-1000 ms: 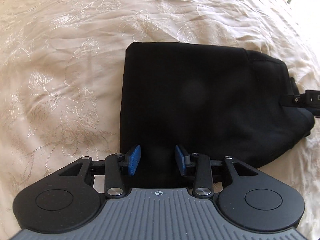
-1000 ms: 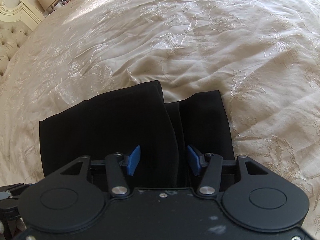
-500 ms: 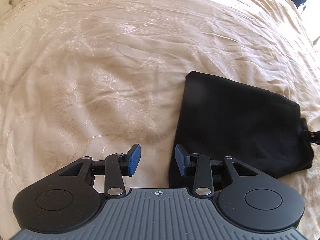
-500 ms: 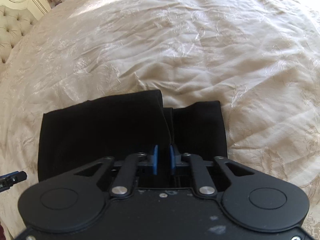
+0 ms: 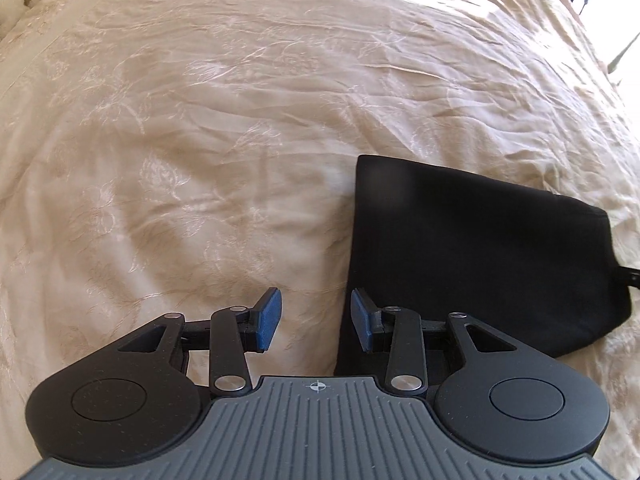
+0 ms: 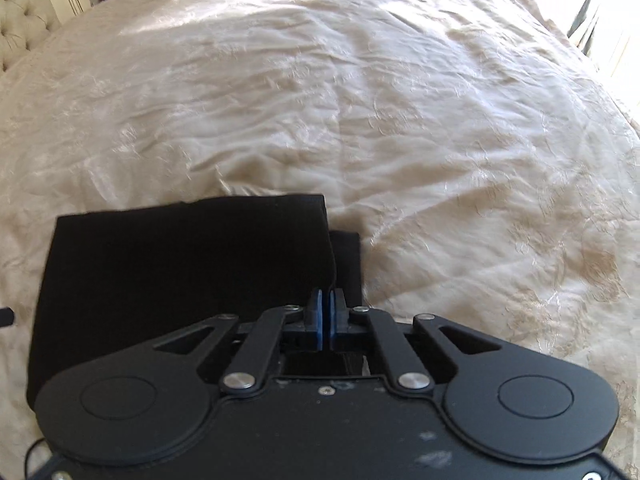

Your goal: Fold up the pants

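The black pants (image 5: 472, 248) lie folded into a compact rectangle on the cream bedspread (image 5: 240, 120). My left gripper (image 5: 316, 320) is open and empty, hovering over the bedspread just left of the pants' left edge. In the right wrist view the pants (image 6: 180, 264) fill the lower left, with a narrower under-layer sticking out along their right side. My right gripper (image 6: 325, 314) is shut with its blue pads together over the pants' right edge; no cloth shows between the pads.
The embroidered cream bedspread (image 6: 400, 120) spreads wide on all sides. A tufted headboard (image 6: 24, 28) and a nightstand with small items stand at the far left. A bright window area lies at the far right.
My left gripper moved left off the pants, onto bare bedspread, staying open. My right gripper closed and pulled back slightly; the under-layer now shows less.
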Tool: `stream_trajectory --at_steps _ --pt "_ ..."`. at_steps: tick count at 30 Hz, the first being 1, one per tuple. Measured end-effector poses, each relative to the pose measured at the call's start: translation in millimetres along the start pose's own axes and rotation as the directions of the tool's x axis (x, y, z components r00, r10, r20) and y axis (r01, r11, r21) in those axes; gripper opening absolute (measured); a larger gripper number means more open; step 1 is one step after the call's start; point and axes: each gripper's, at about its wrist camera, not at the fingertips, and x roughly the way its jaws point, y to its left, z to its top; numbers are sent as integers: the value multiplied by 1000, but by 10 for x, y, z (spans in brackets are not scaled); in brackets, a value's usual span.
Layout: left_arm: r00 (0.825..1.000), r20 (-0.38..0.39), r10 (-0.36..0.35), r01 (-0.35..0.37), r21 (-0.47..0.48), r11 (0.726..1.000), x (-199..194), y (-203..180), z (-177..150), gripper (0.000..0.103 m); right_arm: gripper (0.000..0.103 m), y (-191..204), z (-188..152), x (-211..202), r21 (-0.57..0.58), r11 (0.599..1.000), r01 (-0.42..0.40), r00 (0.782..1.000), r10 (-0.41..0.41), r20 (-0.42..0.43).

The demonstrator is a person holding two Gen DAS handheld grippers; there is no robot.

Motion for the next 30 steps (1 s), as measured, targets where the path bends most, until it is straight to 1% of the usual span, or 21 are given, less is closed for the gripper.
stream_trajectory --at_steps 2,4,6,8,9,12,14,15,17,19,21,23,25,27,30 --pt "1000 -6 -11 11 28 1000 59 -113 22 38 4 -12 -67 108 7 1000 15 1000 -15 -21" --pt "1000 -19 -25 26 68 997 147 -222 23 38 5 13 -74 110 -10 1000 27 1000 -27 -16" --pt "998 -55 -11 17 111 994 300 -304 -1 38 6 1 -67 124 -10 999 31 999 -31 -18" --pt "992 -128 19 1 157 988 533 -354 -51 41 8 -59 -71 162 28 999 24 999 -24 -25" --pt "991 -135 19 3 165 986 593 -357 -59 41 9 -90 -75 180 54 998 20 999 -19 -31" --pt "992 -123 17 4 163 987 539 -347 13 40 10 -129 -49 194 94 996 9 999 -6 -32" --pt "997 -58 46 -35 177 984 376 -348 68 40 11 -113 -32 117 93 995 20 1000 -19 -15" --pt "998 -25 54 -49 188 981 301 -353 95 40 13 -98 -24 61 92 995 28 1000 -28 5" --pt "999 9 46 -47 194 980 212 -365 176 40 16 -57 -7 -84 81 995 56 996 -62 66" --pt "999 14 29 -31 178 984 206 -382 282 40 19 21 18 -223 44 997 57 987 -63 145" --pt "1000 -3 11 -10 153 988 283 -427 413 40 19 130 81 -255 -1 1000 30 984 -30 178" --pt "1000 -28 14 -10 141 990 390 -503 519 40 19 218 155 -181 -29 1000 -5 987 10 160" --pt "998 -50 30 -23 149 989 492 -573 583 40 20 292 208 -78 -42 999 -13 989 19 145" --pt "996 -72 50 -38 163 986 625 -665 630 40 20 331 252 43 -48 999 -4 992 10 122" --pt "991 -104 80 -60 184 981 757 -713 640 41 20 332 270 234 -35 999 22 998 -20 60"
